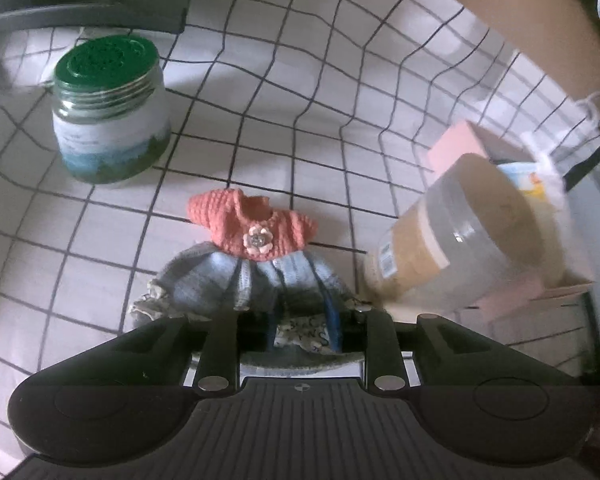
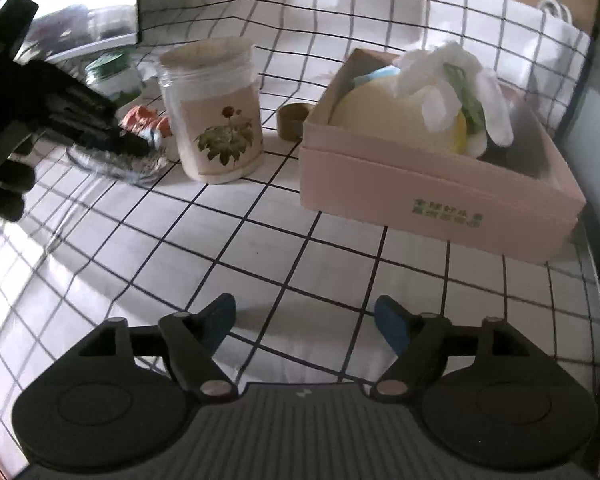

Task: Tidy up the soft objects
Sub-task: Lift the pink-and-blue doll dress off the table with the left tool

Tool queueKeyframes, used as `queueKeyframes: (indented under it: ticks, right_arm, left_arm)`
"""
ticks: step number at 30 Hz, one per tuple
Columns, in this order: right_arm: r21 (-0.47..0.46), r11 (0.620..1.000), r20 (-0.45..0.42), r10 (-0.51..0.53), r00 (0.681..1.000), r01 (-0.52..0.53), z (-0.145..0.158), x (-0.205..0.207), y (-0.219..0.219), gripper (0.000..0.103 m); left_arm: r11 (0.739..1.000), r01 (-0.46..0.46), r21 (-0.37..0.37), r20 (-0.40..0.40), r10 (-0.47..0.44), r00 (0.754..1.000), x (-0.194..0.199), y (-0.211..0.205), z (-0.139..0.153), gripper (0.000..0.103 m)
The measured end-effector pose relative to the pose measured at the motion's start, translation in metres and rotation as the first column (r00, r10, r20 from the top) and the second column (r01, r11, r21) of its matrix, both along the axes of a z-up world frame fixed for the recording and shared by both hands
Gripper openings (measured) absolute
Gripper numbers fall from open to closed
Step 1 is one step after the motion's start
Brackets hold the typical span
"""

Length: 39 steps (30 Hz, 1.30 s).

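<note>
At lower centre of the left wrist view, the left tool (image 1: 302,330) is clamped on the knitted doll dress's (image 1: 256,256) hem on the checked tabletop (image 1: 300,120). Right tool (image 2: 305,322) is apart, empty. Likely next: carry it to the pink box (image 2: 432,192) at right.

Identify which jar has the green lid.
The jar far left of the knit dress has it, with a blue-green label. The other jar, beside the pink box, has a pale lid and flower label.
</note>
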State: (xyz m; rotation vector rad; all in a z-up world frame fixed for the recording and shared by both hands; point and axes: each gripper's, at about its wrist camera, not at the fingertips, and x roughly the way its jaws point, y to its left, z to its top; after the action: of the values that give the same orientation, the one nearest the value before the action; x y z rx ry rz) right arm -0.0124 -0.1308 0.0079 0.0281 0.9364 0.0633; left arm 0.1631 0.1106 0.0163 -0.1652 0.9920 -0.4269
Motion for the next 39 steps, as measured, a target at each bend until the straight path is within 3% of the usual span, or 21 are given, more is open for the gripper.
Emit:
queueKeyframes:
  ticks: [4,6,8,10,13,16,18,21,22,26,31,35,39]
  right_arm:
    - [-0.005,1.0,0.003,-0.012,1.0,0.012,-0.001,0.002,0.004,0.085]
    - [-0.004,1.0,-0.002,-0.031,1.0,0.031,-0.002,0.004,0.006,0.086]
    - [-0.007,1.0,-0.011,-0.03,0.999,0.03,-0.001,0.005,0.009,0.086]
    - [-0.006,1.0,-0.025,-0.026,0.999,0.026,0.0,0.008,0.01,0.086]
    - [-0.007,1.0,-0.029,-0.027,0.999,0.026,0.0,0.006,0.01,0.086]
    - [-0.006,1.0,-0.025,-0.031,0.999,0.03,0.0,0.004,0.011,0.087]
    - [-0.006,0.999,-0.019,-0.032,0.999,0.032,0.0,0.003,0.012,0.087]
    - [-0.004,0.999,-0.012,-0.032,0.999,0.032,-0.001,0.002,0.011,0.088]
    - [-0.004,0.999,-0.009,-0.032,0.999,0.032,-0.002,0.002,0.012,0.089]
    - [-0.004,1.0,-0.019,-0.024,1.0,0.024,-0.002,0.005,0.013,0.095]
    - [-0.003,1.0,-0.037,-0.007,0.999,0.007,-0.002,0.01,0.015,0.096]
    - [-0.002,1.0,-0.059,0.01,0.998,-0.01,-0.001,0.016,0.017,0.097]
    - [0.014,0.998,-0.095,0.064,0.993,-0.063,0.004,0.025,0.025,0.094]
  left_arm:
    - [0.999,-0.039,0.02,0.173,0.035,0.984,-0.014,-0.003,0.014,0.027]
    - [0.998,-0.013,0.054,0.171,0.003,0.985,-0.012,-0.012,0.014,0.027]
    - [0.986,0.03,0.163,0.178,-0.059,0.982,-0.012,-0.027,0.011,0.028]
    - [0.97,0.066,0.234,0.121,-0.097,0.988,-0.01,-0.035,0.001,0.028]
    - [0.978,0.078,0.195,0.096,-0.098,0.991,-0.011,-0.033,0.0,0.028]
    - [0.997,0.064,0.034,0.025,-0.064,0.998,0.0,-0.015,-0.002,0.037]
    - [0.999,0.036,0.001,0.02,-0.036,0.999,0.001,-0.005,0.0,0.037]
    - [0.999,-0.012,0.046,0.166,0.005,0.986,-0.011,0.001,0.017,0.037]
    - [0.998,-0.01,0.065,0.183,-0.002,0.983,-0.009,-0.002,0.018,0.036]
    - [0.98,0.045,0.195,0.176,-0.08,0.981,0.0,-0.019,0.009,0.037]
    - [0.929,0.099,0.357,0.197,-0.178,0.964,-0.014,-0.021,0.002,0.041]
    - [0.914,0.074,0.4,0.202,-0.167,0.965,-0.017,-0.002,0.001,0.049]
    - [0.921,0.053,0.387,0.174,-0.129,0.976,-0.012,0.02,0.003,0.05]
